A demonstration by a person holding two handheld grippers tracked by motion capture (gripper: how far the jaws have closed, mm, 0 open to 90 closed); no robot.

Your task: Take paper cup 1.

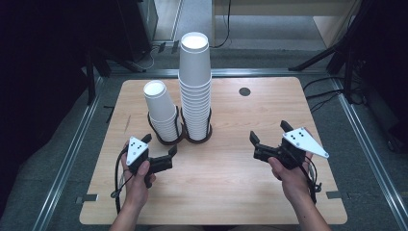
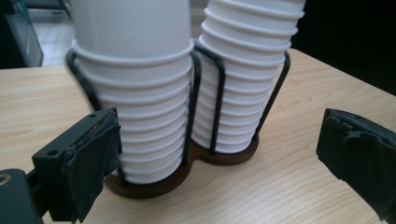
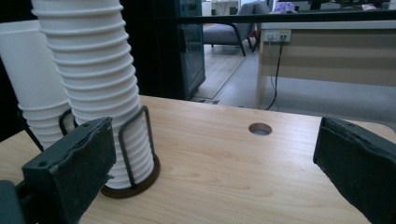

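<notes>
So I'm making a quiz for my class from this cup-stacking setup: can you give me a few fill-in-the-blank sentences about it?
1. The taller stack of white paper cups stands to the ___ of the shorter stack of white paper cups in the high view.
2. Both stacks sit in a black wire double holder with a ___ base.
3. The left gripper has its jaws ___.
4. The light wooden table has a round ___ near its far edge.

Missing words: right; brown; open; hole
</notes>
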